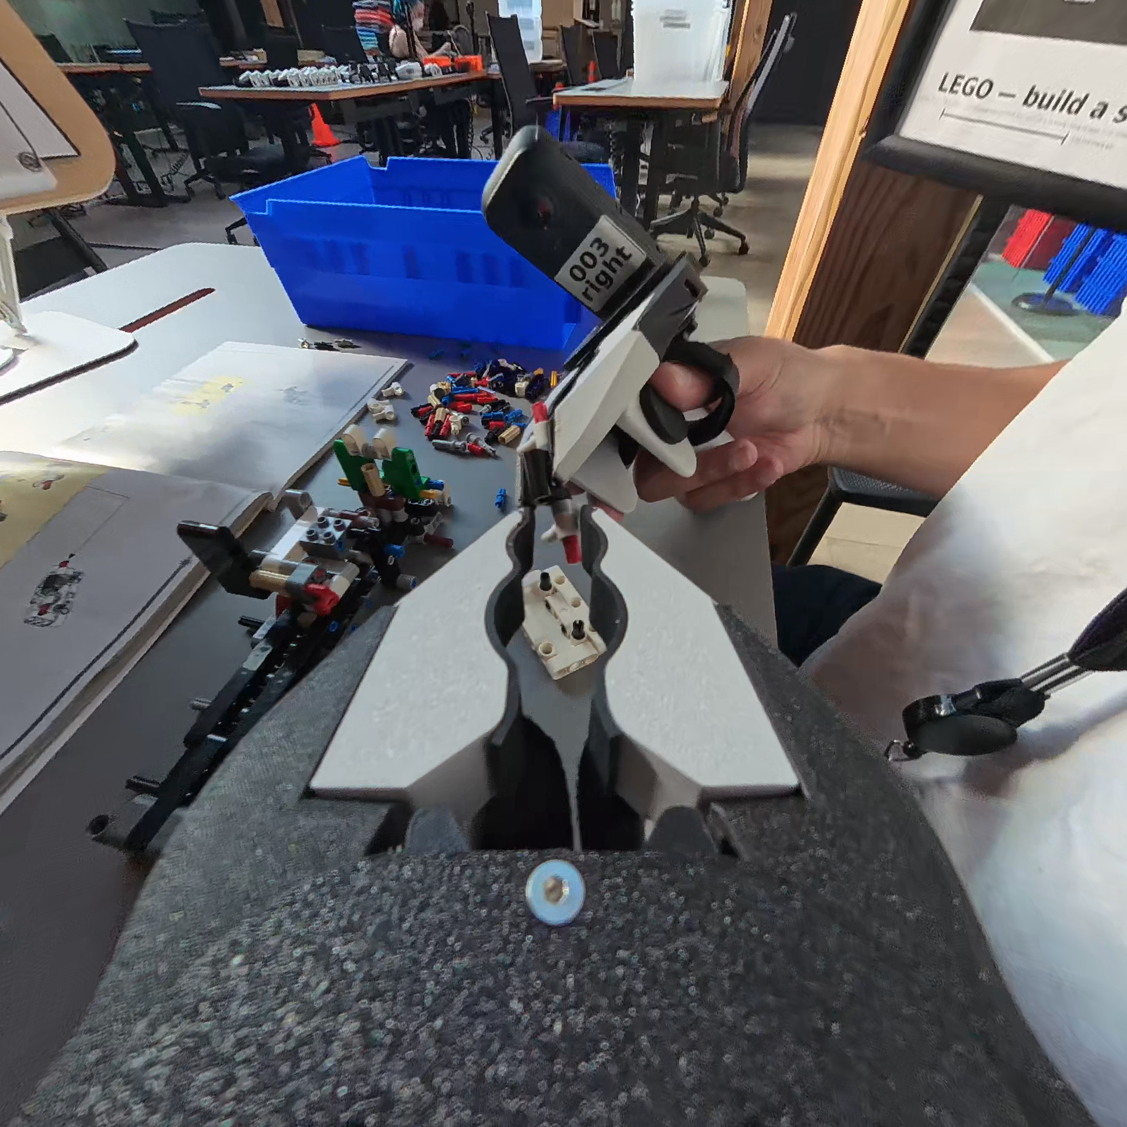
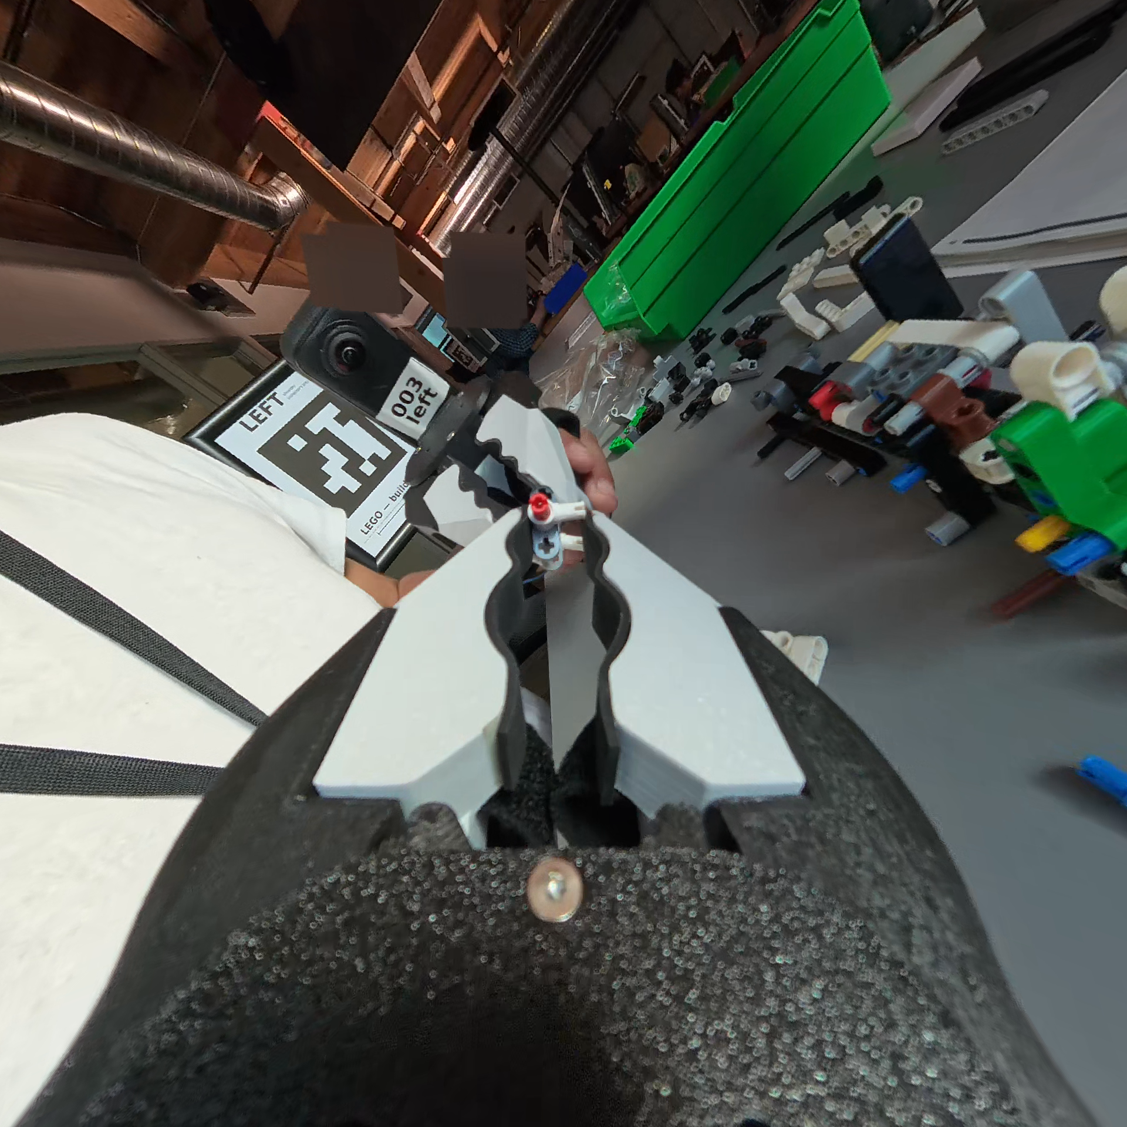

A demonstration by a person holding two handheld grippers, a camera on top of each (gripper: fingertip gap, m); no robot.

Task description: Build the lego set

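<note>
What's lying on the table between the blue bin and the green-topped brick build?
Loose pile of small coloured pins, seen in the left wrist view.

A blue bin is sitting at twelve o'clock, a red, blue and black scatter of pins showing before it; a green bin is glowing at one o'clock.

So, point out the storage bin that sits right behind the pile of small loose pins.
The blue bin, just behind the red, blue and black pin pile. The green bin stands apart, beside pale beams.
</note>
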